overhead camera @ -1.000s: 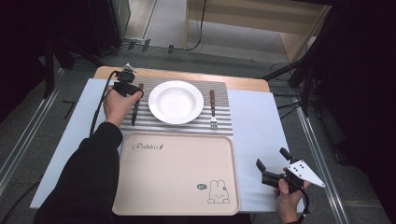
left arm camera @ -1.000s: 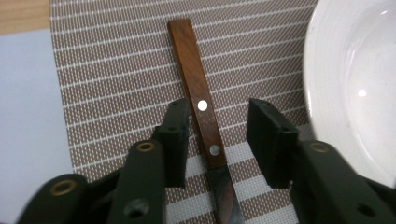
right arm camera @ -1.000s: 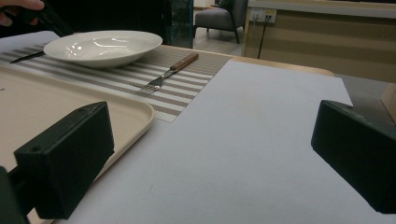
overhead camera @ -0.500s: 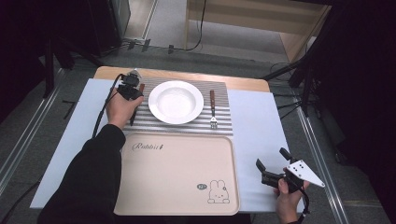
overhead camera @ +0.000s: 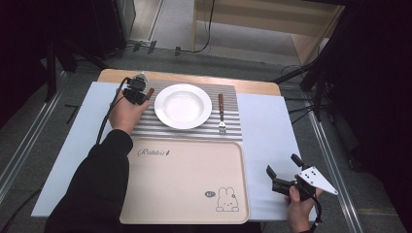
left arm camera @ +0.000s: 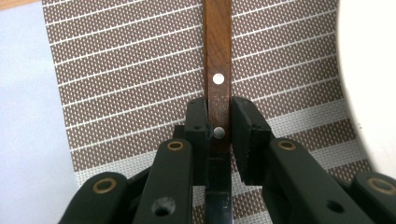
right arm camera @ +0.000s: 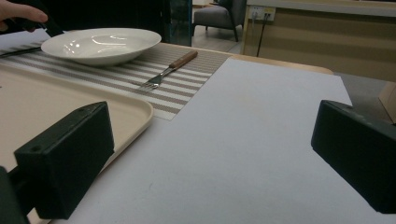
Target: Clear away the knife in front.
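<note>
A person's left tool now sits further up the striped mat than a second ago, its jaws closed narrow on the wooden handle of a knife lying left of the white plate. The knife looks flat on the mat, not yet lifted; a pickup seems to be starting. The right tool is unmoved, jaws wide and empty, low over the worktop right of the beige tray. A fork lies right of the plate
</note>
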Motion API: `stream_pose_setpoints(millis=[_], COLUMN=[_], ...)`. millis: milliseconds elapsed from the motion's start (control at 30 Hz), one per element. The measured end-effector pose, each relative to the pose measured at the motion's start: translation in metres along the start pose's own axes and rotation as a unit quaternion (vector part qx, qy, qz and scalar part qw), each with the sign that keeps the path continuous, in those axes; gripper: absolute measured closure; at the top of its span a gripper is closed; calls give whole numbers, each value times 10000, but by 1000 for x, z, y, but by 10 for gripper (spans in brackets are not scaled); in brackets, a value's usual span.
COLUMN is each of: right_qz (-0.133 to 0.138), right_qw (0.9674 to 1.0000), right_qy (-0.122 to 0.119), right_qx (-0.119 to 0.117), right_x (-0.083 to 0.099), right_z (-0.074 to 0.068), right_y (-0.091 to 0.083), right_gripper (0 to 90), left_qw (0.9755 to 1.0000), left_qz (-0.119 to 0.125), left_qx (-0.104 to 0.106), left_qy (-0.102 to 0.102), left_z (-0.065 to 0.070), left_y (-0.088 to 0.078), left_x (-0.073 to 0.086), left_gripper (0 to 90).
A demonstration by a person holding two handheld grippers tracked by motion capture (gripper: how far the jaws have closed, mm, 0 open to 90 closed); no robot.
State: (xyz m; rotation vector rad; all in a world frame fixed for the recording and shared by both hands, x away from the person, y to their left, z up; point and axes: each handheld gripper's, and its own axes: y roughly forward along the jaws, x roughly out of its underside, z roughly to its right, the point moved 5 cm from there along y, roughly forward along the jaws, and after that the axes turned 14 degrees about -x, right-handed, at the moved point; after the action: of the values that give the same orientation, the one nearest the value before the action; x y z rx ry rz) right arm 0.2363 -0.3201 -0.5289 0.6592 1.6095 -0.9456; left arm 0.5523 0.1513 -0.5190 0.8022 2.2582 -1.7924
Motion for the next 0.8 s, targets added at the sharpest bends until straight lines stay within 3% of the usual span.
stream_pose_setpoints(millis=[433, 800], right_qz=[2, -12], right_qw=[10000, 10000], right_qy=[-11, -21], right_qx=[-18, -37], right_x=[0, 0], right_z=[1, 0], right_y=[0, 1], right_gripper=[0, 0], left_qw=[9997, 9989], left_qz=[173, 328], left_qx=[144, 331], left_qy=[64, -53], left_z=[-1, -8], left_y=[-2, -19], left_x=[3, 4], left_gripper=[767, 767])
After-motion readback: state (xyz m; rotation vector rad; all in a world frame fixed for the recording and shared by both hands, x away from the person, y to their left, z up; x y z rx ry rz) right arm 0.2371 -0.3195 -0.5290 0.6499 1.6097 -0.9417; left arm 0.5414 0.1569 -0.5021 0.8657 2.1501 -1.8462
